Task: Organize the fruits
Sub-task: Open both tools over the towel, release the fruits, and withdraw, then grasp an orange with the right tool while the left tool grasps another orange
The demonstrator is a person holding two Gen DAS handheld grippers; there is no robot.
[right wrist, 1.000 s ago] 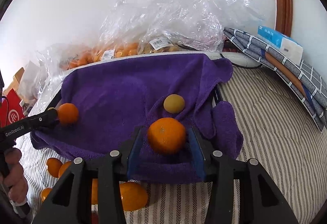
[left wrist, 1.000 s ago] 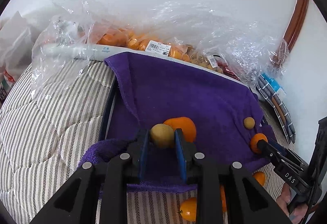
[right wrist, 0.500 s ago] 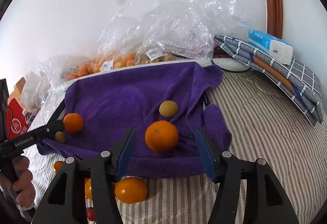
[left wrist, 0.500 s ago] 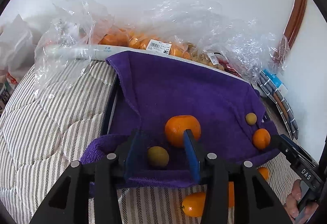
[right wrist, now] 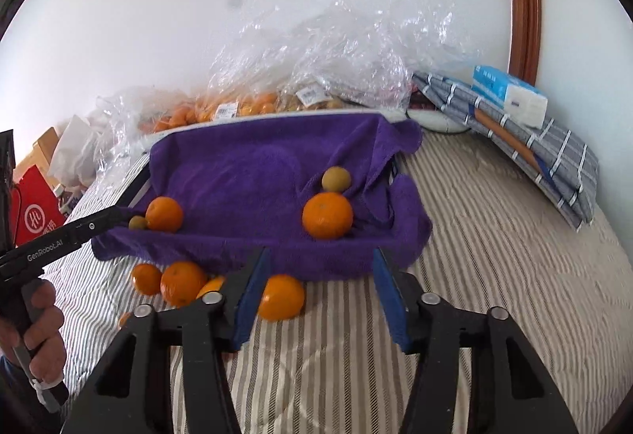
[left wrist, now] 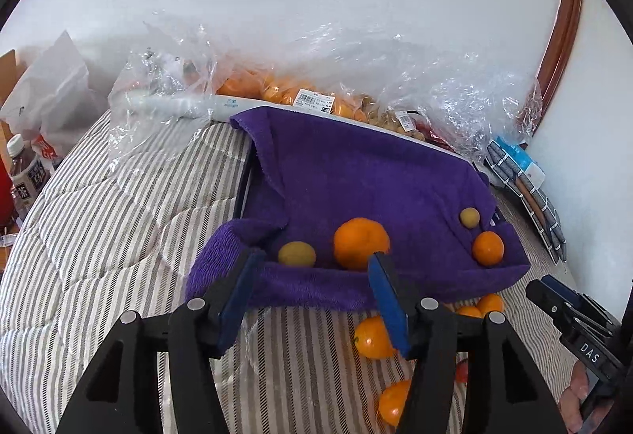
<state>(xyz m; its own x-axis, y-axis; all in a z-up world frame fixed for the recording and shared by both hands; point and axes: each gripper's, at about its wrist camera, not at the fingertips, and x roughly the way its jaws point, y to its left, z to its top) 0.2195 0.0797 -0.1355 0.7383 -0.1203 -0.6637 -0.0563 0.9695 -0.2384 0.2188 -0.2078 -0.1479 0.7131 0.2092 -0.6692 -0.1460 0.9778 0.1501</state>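
Fingers on the left gripper (left wrist: 316, 271) are spread wide apart with nothing between them, so that one's fully let go. From the left wrist view, a small yellow-green fruit (left wrist: 296, 254) sits just past the left fingertip on the purple towel (left wrist: 356, 173), and a big orange (left wrist: 361, 243) sits right beside it, just beyond the right fingertip. Further off to the right on the same towel there's a smaller orange (left wrist: 488, 248) with another little yellowish fruit (left wrist: 469, 217) just behind it. Below the towel's front edge, a few loose oranges (left wrist: 372, 337) lie on the striped bedding (left wrist: 99, 236), partly hidden by the right finger. Plastic bags of fruit (left wrist: 300, 93) are piled behind the towel against the wall.

Right wrist view: right gripper (right wrist: 320, 281) is also splayed open and holding nothing. Straight ahead of the fingers, the big orange-and-small-fruit pair (right wrist: 327, 215) rests on the towel, apart from the tips. Just past the left fingertip an orange (right wrist: 281, 297) sits on the bedding, touching the towel's edge, with more oranges (right wrist: 182, 283) further left. The other gripper's tip is at the far left beside an orange (right wrist: 164, 214) and a tiny fruit (right wrist: 138, 222).
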